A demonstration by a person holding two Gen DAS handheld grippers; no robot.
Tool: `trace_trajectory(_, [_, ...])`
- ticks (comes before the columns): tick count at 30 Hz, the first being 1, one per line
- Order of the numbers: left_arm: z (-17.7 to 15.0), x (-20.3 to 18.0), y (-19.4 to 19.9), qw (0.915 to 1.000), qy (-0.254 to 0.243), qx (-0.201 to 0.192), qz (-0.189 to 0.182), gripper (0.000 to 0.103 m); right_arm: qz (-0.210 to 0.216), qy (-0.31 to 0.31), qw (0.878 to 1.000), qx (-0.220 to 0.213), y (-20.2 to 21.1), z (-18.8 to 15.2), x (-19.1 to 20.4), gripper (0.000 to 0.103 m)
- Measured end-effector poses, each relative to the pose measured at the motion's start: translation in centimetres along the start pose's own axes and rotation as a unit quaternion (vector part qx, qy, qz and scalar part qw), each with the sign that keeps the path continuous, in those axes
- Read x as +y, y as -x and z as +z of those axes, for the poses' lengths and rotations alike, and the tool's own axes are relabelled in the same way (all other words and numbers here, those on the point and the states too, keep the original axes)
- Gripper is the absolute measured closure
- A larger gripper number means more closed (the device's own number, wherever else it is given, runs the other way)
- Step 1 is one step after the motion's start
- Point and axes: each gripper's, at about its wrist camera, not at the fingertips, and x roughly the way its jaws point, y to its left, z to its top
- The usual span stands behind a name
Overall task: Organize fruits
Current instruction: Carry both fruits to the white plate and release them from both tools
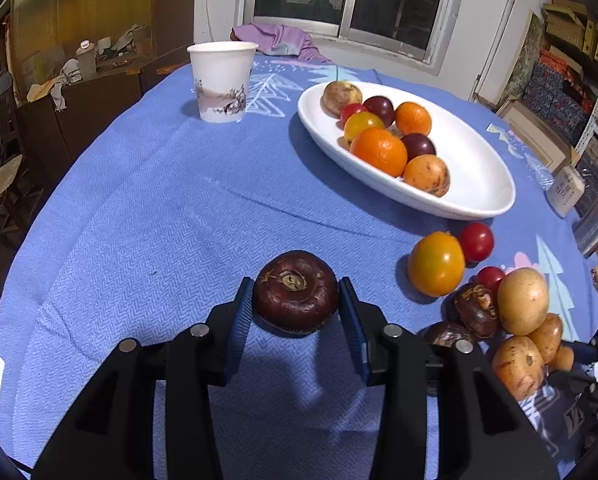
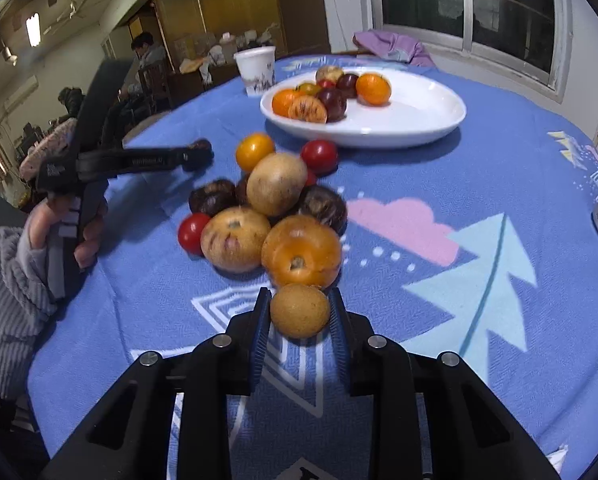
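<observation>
In the left wrist view, the left gripper (image 1: 296, 306) has its blue-padded fingers (image 1: 237, 320) on either side of a dark brown water chestnut (image 1: 296, 297) that rests on the blue tablecloth (image 1: 139, 220); the pads meet its flanks, so the tongs look clenched on it. At about three o'clock from it lies a loose heap: an orange-yellow tomato (image 1: 436, 263), a red cherry tomato (image 1: 476, 241) just behind that, a pale yellow fruit (image 1: 523, 300) and two more dark chestnuts (image 1: 475, 310) touching one another. Farther off, at one o'clock, the white oval dish (image 1: 471, 168) holds oranges, dark plums and small tomatoes bunched at its left end. At eleven o'clock stands a paper cup (image 1: 222, 80), well apart from the dish.

In the right wrist view, the right gripper (image 2: 300, 314) straddles a small tan round fruit (image 2: 299, 311) sitting on the cloth; motion blur softens the edges, but the pads appear to press its sides, grasping it. Directly at twelve o'clock, touching it, is an orange persimmon-like fruit (image 2: 301, 251), with the rest of the heap behind. At ten o'clock the person's left hand (image 2: 65, 224) grips the other tool's handle. The dish (image 2: 419, 120) lies beyond at twelve to one o'clock.
</observation>
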Motion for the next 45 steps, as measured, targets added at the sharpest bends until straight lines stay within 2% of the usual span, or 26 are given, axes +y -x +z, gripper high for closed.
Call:
trace_trajectory(3, [0.5,-0.6,1.8,0.9995,-0.004,-0.030,-0.010,0.061,0.000,-0.024,0.999,-0.038,2.1,0.6,-1.4,0.074])
trace_trajectory(7, [2.4,-1.6,3.0,0.9990,-0.003,-0.038,-0.025,0.061,-0.008,-0.056,0.996,-0.074,3.8,1.4,-3.3,0.074])
trace_trajectory(13, [7.7,-4.3,3.1,0.9986,-0.006,-0.045,-0.029,0.061,-0.033,-0.076,0.992,-0.095,4.7,6.4,-4.7,0.074])
trace_trajectory(17, [10.6,-6.0,1.1,0.9985,-0.003,-0.045,-0.031,0.061,-0.040,-0.081,0.991,-0.100,2.4,10.3,-5.5,0.074])
trace_trajectory(21, [12.9,-5.8,-2.5,0.9993,0.013,-0.035,-0.006,0.061,-0.035,-0.103,0.990,-0.085,-1.7,12.5,-6.7,0.074])
trace_trajectory(23, [13.3,-5.1,-4.4,0.9993,0.027,-0.024,-0.011,0.061,-0.039,-0.108,0.991,-0.073,-3.5,13.1,-7.1,0.074])
trace_trajectory(28, [13.5,-4.9,-7.3,0.9995,0.020,-0.004,-0.024,0.061,-0.042,-0.116,0.991,-0.061,-5.9,13.4,-7.6,0.073])
trace_trajectory(30, [13.6,-5.0,-7.7,0.9996,0.016,-0.004,-0.023,0.061,-0.040,-0.121,0.990,-0.066,-6.0,13.1,-7.7,0.070])
trace_trajectory(31, [13.6,-5.0,-7.7,0.9996,0.015,-0.005,-0.024,0.060,-0.038,-0.120,0.990,-0.065,-6.0,13.0,-7.6,0.065])
trace_trajectory(33, [13.6,-4.9,-7.5,0.9995,0.016,-0.008,-0.025,0.056,-0.038,-0.118,0.990,-0.071,-5.6,13.0,-7.5,0.065])
trace_trajectory(39, [12.4,-4.3,-4.1,0.9992,0.015,-0.030,-0.023,0.055,-0.027,-0.122,0.987,-0.100,-2.2,12.5,-6.9,0.063])
trace_trajectory(41, [11.1,-4.1,-2.4,0.9989,0.014,-0.035,-0.027,0.052,-0.021,-0.125,0.986,-0.111,-0.4,11.7,-6.4,0.053])
trace_trajectory(43, [8.9,-3.8,-0.5,0.9987,0.010,-0.037,-0.032,0.045,-0.017,-0.123,0.985,-0.123,1.1,10.7,-5.8,0.046])
trace_trajectory(45, [6.4,-3.7,0.6,0.9988,0.003,-0.035,-0.033,0.036,-0.014,-0.119,0.985,-0.126,2.2,9.1,-5.1,0.044])
